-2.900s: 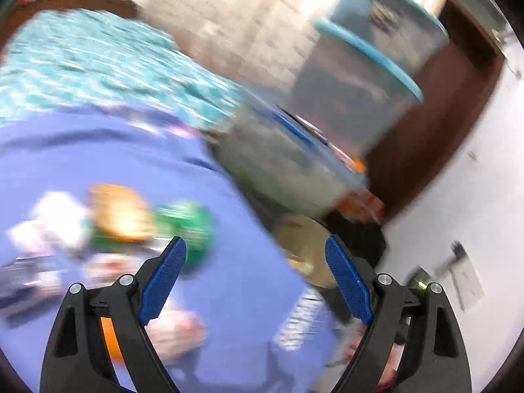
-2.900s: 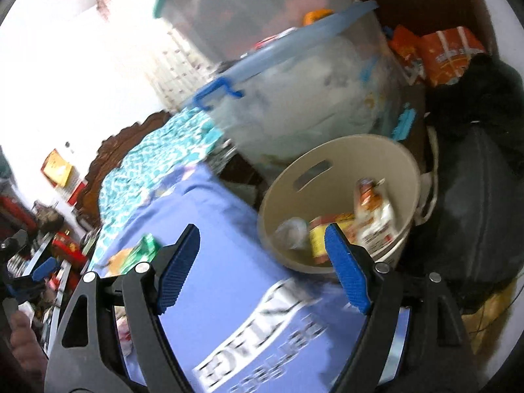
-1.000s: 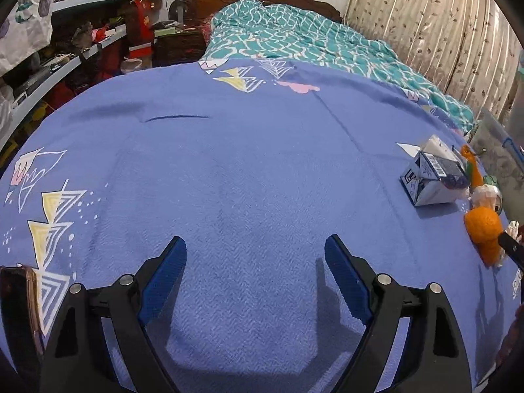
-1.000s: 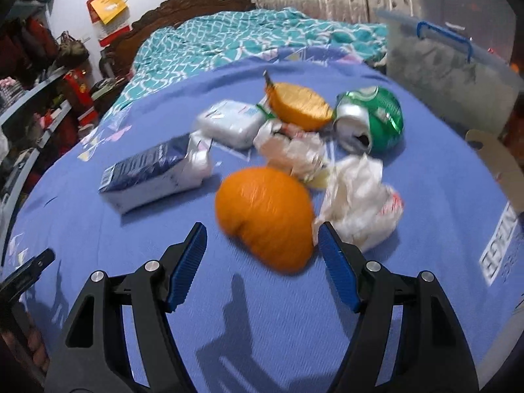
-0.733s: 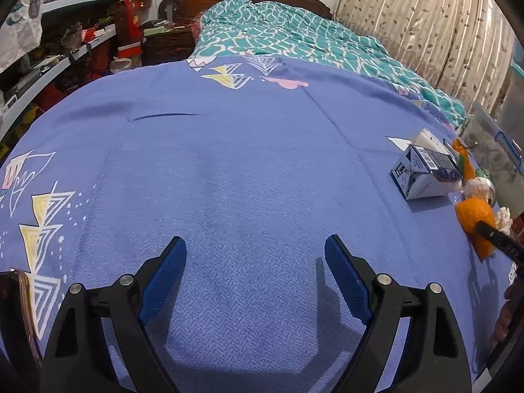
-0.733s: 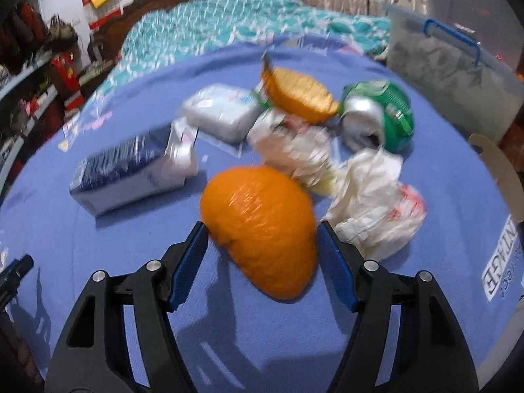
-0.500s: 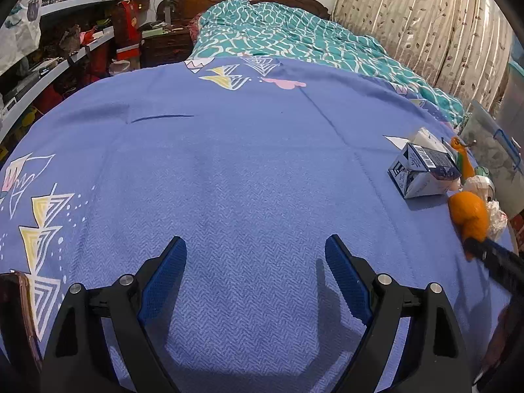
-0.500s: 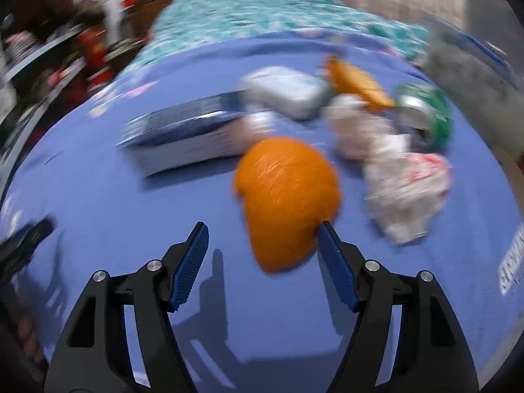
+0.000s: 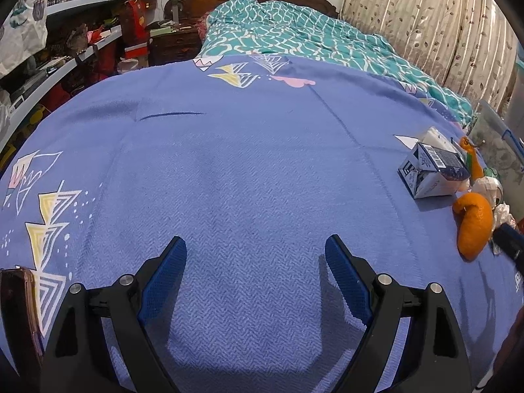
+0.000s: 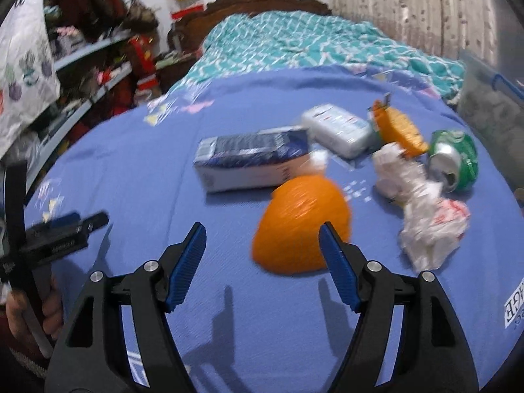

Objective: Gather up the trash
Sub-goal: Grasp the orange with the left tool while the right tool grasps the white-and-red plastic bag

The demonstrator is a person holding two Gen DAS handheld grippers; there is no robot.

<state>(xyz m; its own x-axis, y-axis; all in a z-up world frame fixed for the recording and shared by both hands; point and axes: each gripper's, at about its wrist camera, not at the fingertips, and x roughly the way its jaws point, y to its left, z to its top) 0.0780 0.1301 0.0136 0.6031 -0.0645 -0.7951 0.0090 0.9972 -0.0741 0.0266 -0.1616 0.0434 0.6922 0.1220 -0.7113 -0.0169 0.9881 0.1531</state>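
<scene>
Trash lies in a heap on the blue bedspread point(image 10: 137, 150): an orange peel point(image 10: 301, 222), a blue-and-white carton point(image 10: 252, 160), a white tissue pack point(image 10: 337, 127), an orange wrapper point(image 10: 399, 127), a crushed green can point(image 10: 455, 160) and crumpled white paper point(image 10: 432, 226). My right gripper point(image 10: 262, 229) hovers just short of the peel, its jaws opening; the peel lies ahead of the right fingertip, not pressed by the pads. My left gripper point(image 9: 255, 245) stands open over bare bedspread, far left of the carton point(image 9: 432, 170) and peel point(image 9: 475, 226).
A phone point(image 9: 19, 308) lies at the bed's near left edge. Cluttered shelves point(image 9: 75, 52) run along the left. A teal quilt point(image 9: 294, 32) covers the far end of the bed. A clear storage box point(image 10: 491, 104) stands at the right, curtains point(image 9: 442, 26) behind.
The right gripper shifted left and rolled, so the peel moved from between its fingers toward the right fingertip. The left gripper stayed put.
</scene>
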